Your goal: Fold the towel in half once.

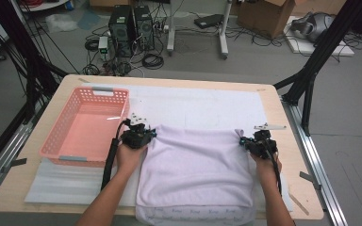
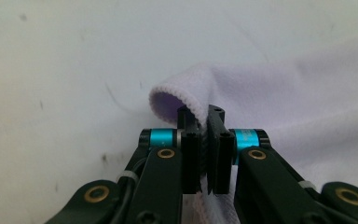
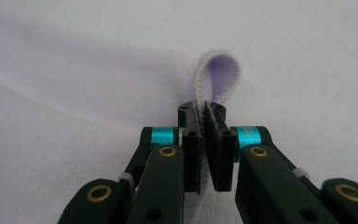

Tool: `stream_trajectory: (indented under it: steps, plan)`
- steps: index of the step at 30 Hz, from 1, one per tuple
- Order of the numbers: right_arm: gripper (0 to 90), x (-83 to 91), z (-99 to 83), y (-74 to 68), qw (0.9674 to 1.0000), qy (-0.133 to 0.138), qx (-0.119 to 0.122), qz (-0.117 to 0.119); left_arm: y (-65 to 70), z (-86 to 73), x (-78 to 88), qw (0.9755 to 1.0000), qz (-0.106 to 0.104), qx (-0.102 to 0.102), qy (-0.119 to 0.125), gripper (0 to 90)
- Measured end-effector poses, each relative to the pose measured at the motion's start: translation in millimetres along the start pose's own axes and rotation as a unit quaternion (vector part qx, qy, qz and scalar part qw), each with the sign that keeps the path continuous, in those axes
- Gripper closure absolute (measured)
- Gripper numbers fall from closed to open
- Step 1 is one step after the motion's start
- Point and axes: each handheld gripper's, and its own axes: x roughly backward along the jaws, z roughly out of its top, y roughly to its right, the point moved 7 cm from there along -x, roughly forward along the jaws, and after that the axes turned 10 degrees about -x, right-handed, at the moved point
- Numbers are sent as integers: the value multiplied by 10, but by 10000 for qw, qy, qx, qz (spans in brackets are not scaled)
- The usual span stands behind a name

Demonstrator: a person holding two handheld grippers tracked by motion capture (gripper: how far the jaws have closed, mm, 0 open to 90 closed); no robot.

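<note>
A lilac towel (image 1: 195, 167) lies spread over the near middle of the desk (image 1: 283, 136), on a white mat (image 1: 202, 106), its near edge hanging over the desk's near edge; its two far corners are each pinched up into a small loop. The left gripper (image 1: 143, 133) has its fingers (image 2: 191, 140) clenched on the far left corner; the hem curls over them. The right gripper (image 1: 250, 141) grasps the far right corner likewise, its fingers (image 3: 220, 140) pressed on the folded hem. A pink plastic basket (image 1: 56, 136) stands at the desk's left edge, just beside the left gripper.
</note>
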Motion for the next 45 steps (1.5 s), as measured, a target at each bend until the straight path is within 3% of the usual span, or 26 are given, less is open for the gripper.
stream_trajectory:
  steps: [2,7,11,14,19,25,28,30,34,36,39,43,45]
  plan:
    - [855,10,110,15,9998,180,39,-47,-52,148,-32,9999,86,-11,95,856]
    - [854,-29,420,89,9992,380,-81,-114,-232,407,-196,9992,178,237,274,855]
    - [853,-133,637,111,9989,406,21,-254,-346,518,-323,9993,183,204,241,854]
    - [852,-204,785,141,9983,475,2,-337,-426,609,-378,9987,204,344,326,854]
    - [851,-329,936,188,9979,494,-95,-414,-525,724,-496,9989,217,303,282,853]
    - [848,-388,1090,221,9965,670,-264,-423,-599,782,-564,9975,198,504,460,849]
    - [817,-432,1093,223,9960,660,-293,-521,-556,763,-584,9979,67,447,458,794]
    - [690,-442,1079,223,9958,654,-394,-505,-528,758,-578,9977,1,465,490,655]
    - [637,-368,1066,234,9949,750,-451,-511,-488,725,-535,9974,-142,563,421,515]
    - [637,-319,1034,234,9951,723,-470,-492,-439,716,-511,9978,-233,505,361,506]
    - [631,-224,967,256,9949,732,-554,-419,-356,713,-436,9972,-272,426,545,518]
    - [626,-114,820,273,9962,587,-537,-355,-251,663,-363,9979,-375,258,458,513]
    - [622,-68,748,263,9965,569,-568,-249,-201,658,-304,9972,-375,283,582,514]
